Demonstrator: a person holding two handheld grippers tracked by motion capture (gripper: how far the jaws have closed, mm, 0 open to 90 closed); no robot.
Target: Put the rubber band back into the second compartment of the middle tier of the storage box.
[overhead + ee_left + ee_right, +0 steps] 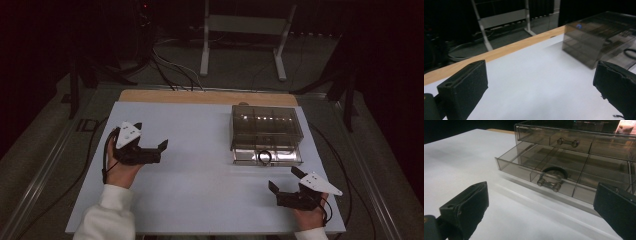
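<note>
A smoky clear drawer box stands at the back right of the white board. Its bottom drawer is pulled out, and a black ring lies inside it. My right gripper rests open on the board just in front of that drawer, with nothing between its fingers. In the right gripper view the open drawer, its metal handle and the ring are close ahead. My left gripper is open and empty at the board's left, pointing towards the box.
A wooden table edge runs behind the board. Beyond it stand a white metal frame and cables on the floor. Open board lies between the two grippers. The upper drawer with its handle is closed.
</note>
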